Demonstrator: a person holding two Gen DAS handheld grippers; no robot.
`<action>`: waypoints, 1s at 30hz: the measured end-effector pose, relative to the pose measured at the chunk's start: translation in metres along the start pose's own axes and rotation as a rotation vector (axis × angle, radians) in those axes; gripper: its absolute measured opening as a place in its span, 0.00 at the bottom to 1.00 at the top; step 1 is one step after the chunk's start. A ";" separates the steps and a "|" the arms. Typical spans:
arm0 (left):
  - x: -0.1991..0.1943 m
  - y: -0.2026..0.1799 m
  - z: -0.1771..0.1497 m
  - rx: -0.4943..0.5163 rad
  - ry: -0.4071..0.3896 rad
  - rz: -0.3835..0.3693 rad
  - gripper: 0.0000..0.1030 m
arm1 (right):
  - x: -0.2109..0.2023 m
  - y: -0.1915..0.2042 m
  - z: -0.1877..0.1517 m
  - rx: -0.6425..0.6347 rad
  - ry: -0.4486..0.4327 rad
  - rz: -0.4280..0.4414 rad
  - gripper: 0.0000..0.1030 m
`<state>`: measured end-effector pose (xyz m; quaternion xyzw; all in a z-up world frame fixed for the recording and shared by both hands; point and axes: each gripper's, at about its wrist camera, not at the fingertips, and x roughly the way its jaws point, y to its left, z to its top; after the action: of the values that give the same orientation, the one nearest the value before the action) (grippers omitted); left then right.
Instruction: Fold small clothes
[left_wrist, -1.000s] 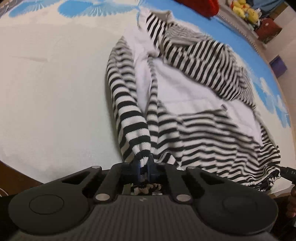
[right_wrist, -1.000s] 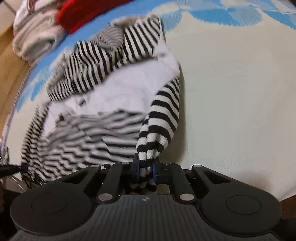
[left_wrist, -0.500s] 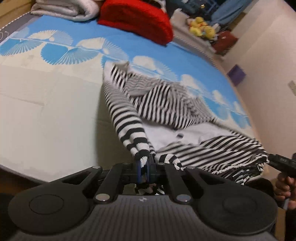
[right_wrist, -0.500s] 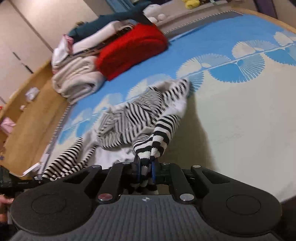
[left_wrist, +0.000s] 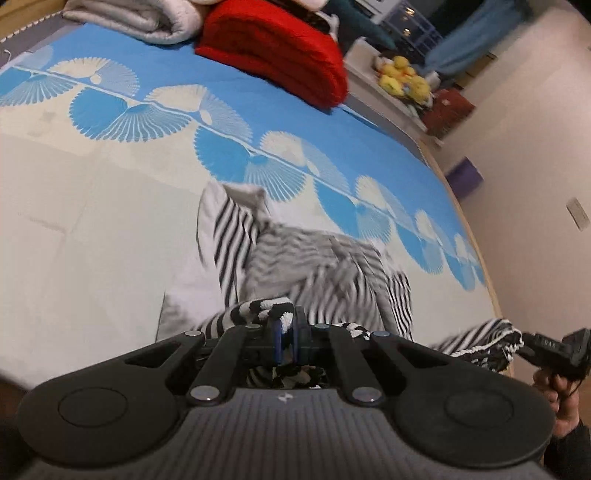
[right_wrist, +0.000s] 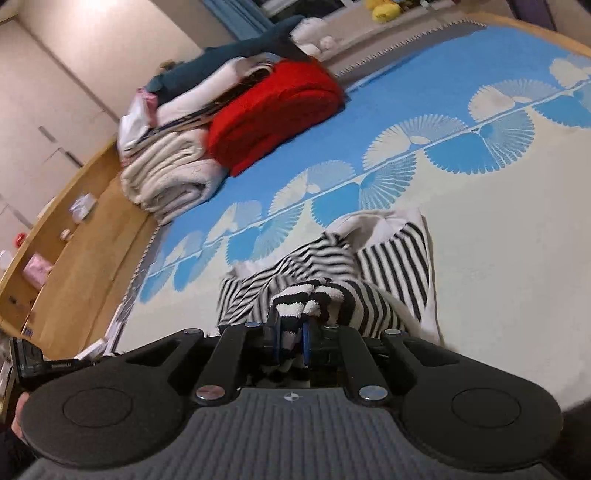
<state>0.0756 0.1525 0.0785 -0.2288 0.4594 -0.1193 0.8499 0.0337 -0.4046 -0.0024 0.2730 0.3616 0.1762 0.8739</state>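
Note:
A small black-and-white striped garment (left_wrist: 295, 266) with white panels lies bunched on the bed's cream and blue cover; it also shows in the right wrist view (right_wrist: 373, 266). My left gripper (left_wrist: 286, 328) is shut on a striped edge of it, low over the bed. My right gripper (right_wrist: 291, 332) is shut on another striped edge, and the cloth folds over its fingertips. The right gripper also shows at the left wrist view's right edge (left_wrist: 546, 347), with striped cloth trailing from it. The garment is blurred with motion.
A folded red blanket (left_wrist: 277, 48) and folded pale blankets (right_wrist: 173, 173) lie at the far end of the bed. A wooden bed frame with a shelf (right_wrist: 66, 229) runs along one side. Yellow soft toys (left_wrist: 402, 74) sit beyond the bed.
Both grippers have carried the held striped edges forward over the garment, toward its far end. The cloth is now doubled over and more bunched. The cameras have tilted up toward the room.

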 end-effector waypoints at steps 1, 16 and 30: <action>0.014 0.004 0.014 -0.020 0.002 0.021 0.05 | 0.014 -0.002 0.013 -0.001 0.003 -0.012 0.10; 0.147 0.104 0.114 -0.379 0.147 -0.033 0.43 | 0.189 -0.080 0.095 0.173 0.059 -0.274 0.20; 0.182 0.074 0.086 0.090 0.248 0.152 0.52 | 0.182 -0.094 0.099 -0.035 0.040 -0.226 0.58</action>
<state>0.2464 0.1660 -0.0500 -0.1386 0.5711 -0.1023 0.8026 0.2397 -0.4210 -0.0981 0.2119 0.4041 0.0884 0.8854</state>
